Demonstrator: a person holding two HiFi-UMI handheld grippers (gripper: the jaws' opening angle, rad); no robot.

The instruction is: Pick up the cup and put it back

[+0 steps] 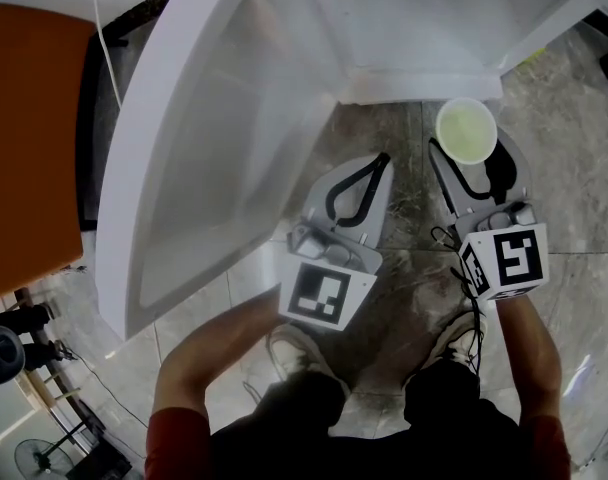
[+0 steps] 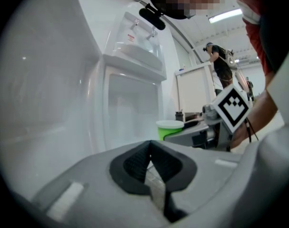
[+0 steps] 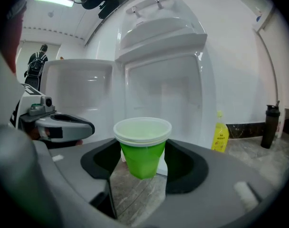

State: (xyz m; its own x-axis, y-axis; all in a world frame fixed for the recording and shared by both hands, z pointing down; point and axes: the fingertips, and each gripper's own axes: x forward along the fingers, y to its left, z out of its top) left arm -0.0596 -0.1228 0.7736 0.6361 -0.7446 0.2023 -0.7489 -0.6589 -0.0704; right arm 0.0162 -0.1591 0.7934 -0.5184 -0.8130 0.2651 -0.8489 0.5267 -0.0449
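Cup [image 3: 142, 151], just 1, green w/ a pale rim, sat pinched between the pads of the R gripper [image 3: 143, 160]. The jaws stood wide, one pad on each side of its wall. Its base hung clear of the stone-tile floor [image 1: 404, 268], and it stayed upright, mouth up. From above, the same cup [image 1: 466, 130] showed as a pale round at the tip of that gripper [image 1: 471, 148], just short of the foot of the white unit [image 3: 163, 89].

L gripper [image 1: 382, 160] was beside it, apart from the cup. Its jaws were pressed together at the tips w/ nothing between them, only a narrow gap further back, as its own view showed [image 2: 150, 146].

Count: 2 grippers, each w/ 1 marker cube, L [image 1: 325, 295] and R [image 1: 504, 260]. 2 taps [image 3: 133, 9] sat on top of the unit. 2 bottles stood off to the R against the wall, 1 yellow [image 3: 219, 136] and 1 dark [image 3: 271, 125], well apart from the cup. 1 person [image 2: 216, 56] stood far back in the room.
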